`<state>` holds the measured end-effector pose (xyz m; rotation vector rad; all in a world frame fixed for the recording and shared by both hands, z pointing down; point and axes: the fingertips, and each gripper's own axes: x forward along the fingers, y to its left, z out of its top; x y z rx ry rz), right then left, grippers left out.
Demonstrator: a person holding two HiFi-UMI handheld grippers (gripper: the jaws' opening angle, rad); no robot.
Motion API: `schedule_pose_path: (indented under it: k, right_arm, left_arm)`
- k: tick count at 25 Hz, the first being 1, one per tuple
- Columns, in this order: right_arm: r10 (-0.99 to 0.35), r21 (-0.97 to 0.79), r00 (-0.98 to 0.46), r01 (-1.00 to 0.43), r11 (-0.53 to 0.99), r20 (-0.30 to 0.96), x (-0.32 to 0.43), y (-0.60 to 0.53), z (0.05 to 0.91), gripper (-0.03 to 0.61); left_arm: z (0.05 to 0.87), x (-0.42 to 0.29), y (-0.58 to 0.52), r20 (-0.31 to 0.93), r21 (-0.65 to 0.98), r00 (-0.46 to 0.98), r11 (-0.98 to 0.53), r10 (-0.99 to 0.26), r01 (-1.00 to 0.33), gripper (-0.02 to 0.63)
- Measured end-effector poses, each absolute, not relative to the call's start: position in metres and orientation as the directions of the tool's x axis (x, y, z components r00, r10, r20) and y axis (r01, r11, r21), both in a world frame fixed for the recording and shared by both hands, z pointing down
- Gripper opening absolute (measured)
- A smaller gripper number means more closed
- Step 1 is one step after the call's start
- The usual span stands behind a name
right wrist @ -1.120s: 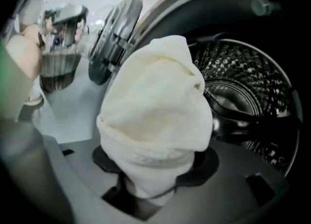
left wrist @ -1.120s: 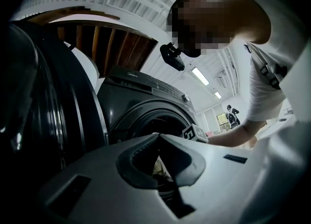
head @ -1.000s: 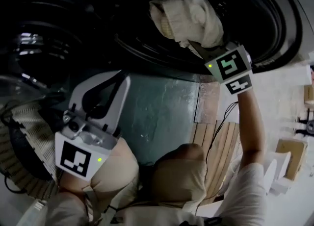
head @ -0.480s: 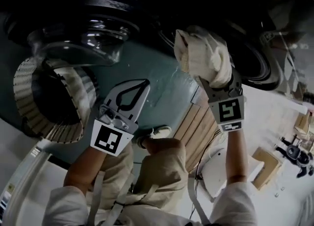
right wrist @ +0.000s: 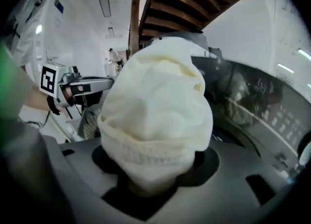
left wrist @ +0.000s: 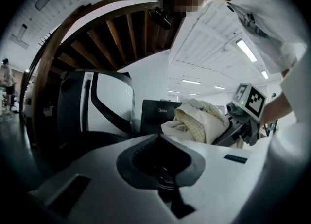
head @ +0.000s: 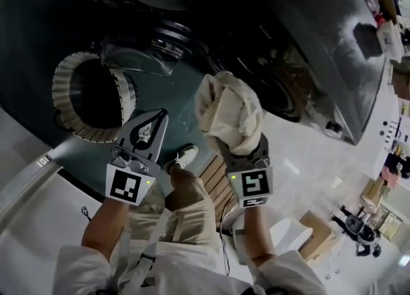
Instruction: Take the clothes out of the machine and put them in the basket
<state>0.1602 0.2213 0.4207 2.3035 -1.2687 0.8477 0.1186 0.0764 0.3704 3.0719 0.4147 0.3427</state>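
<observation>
Right gripper (head: 236,150): jaws clamped on a bunched cream cloth (head: 227,111), which bulges out past the jaw tips and is held in the air, outside the washing machine (head: 282,82), whose dark round opening lies behind it. Left gripper (head: 154,124): jaws closed together, nothing between them, positioned just left of the cloth. Slatted round basket (head: 61,86) sits further left, apart from the cloth.

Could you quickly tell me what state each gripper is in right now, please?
Left gripper: fingers closed together, holding nothing.
Right gripper: closed on the bundled cream garment.
</observation>
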Motion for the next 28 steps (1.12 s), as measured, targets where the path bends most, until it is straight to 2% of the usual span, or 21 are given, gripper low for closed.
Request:
schedule_pose_path:
  k: [4, 8, 16, 22, 28]
  right_arm:
    - [-0.741, -0.040, 0.303, -0.913, -0.406, 0.599, 0.126, 0.177, 0.338, 0.285]
    - [-0.786, -0.030, 0.185, -0.968, -0.251, 0.590, 0.083, 0.132, 0.268, 0.285]
    - [-0.797, 0.007, -0.027, -0.999, 0.039, 0.604, 0.005, 0.010, 0.190, 0.288]
    - [-0.792, 0.011, -0.086, -0.993, 0.116, 0.604, -0.068, -0.071, 0.168, 0.288]
    - [-0.763, 0.019, -0.140, -0.981, 0.195, 0.632, -0.103, -0.116, 0.172, 0.289]
  left_arm:
    - [0.259, 0.089, 0.051, 0.124, -0.041, 0.986, -0.992, 0.112, 0.117, 0.012]
    - [0.176, 0.018, 0.003, 0.076, -0.043, 0.994, -0.996, -0.078, -0.075, 0.012]
    - [0.116, -0.148, -0.112, 0.009, 0.020, 0.880, -0.880, -0.474, -0.474, 0.012]
    - [0.111, -0.241, -0.175, -0.015, 0.099, 0.812, -0.809, -0.584, -0.580, 0.012]
    - [0.107, -0.274, -0.215, -0.046, 0.127, 0.767, -0.765, -0.640, -0.631, 0.012]
